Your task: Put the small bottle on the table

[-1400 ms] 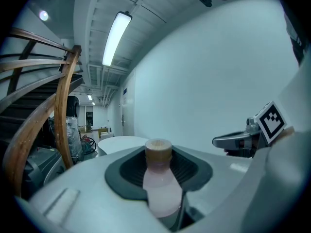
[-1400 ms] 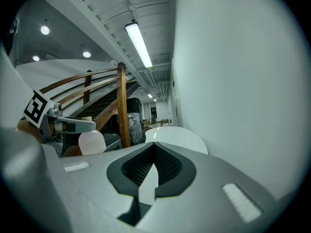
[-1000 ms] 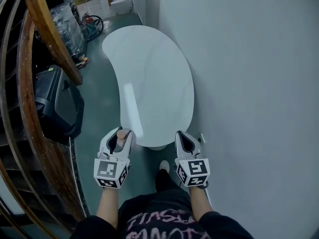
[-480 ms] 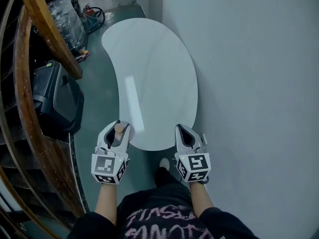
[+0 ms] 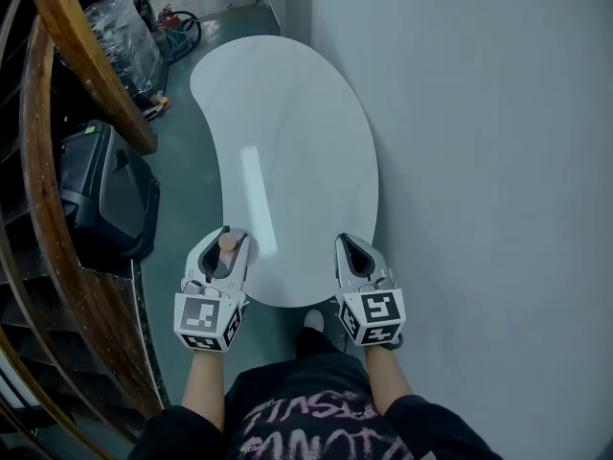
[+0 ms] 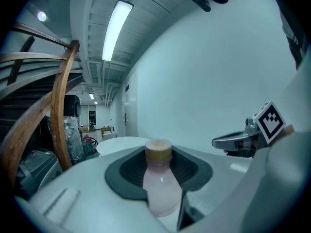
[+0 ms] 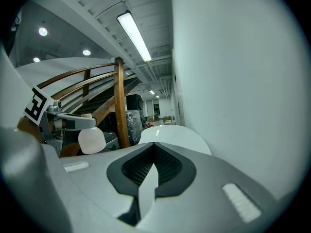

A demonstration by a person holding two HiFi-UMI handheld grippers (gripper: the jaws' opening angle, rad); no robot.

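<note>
We see the left gripper point(image 5: 228, 249) with its fingers clamped on the small bottle point(image 6: 159, 178), one pad on each side of the pale pink body. The bottle stands upright between them, its tan cap poking out above the pads. The fingers sit only as far apart as the bottle is wide.

The right gripper point(image 5: 356, 255) has its fingers pressed together, with just a thin seam between the dark pads and nothing between them.

In the head view the held bottle sits over the near left edge of the white, bean-shaped table point(image 5: 297, 142). In the right gripper view its rounded bottom hangs free in the air, touching nothing.

Both forearms reach straight forward, side by side and level with each other. The marker cubes face up and the fingers point away from the body toward the table. The right gripper lies over the table's near right edge, close to the pale wall point(image 5: 498, 161). To the left, a curved wooden handrail point(image 5: 81, 56) runs past a black case point(image 5: 105, 195) on the floor point(image 5: 187, 161).
</note>
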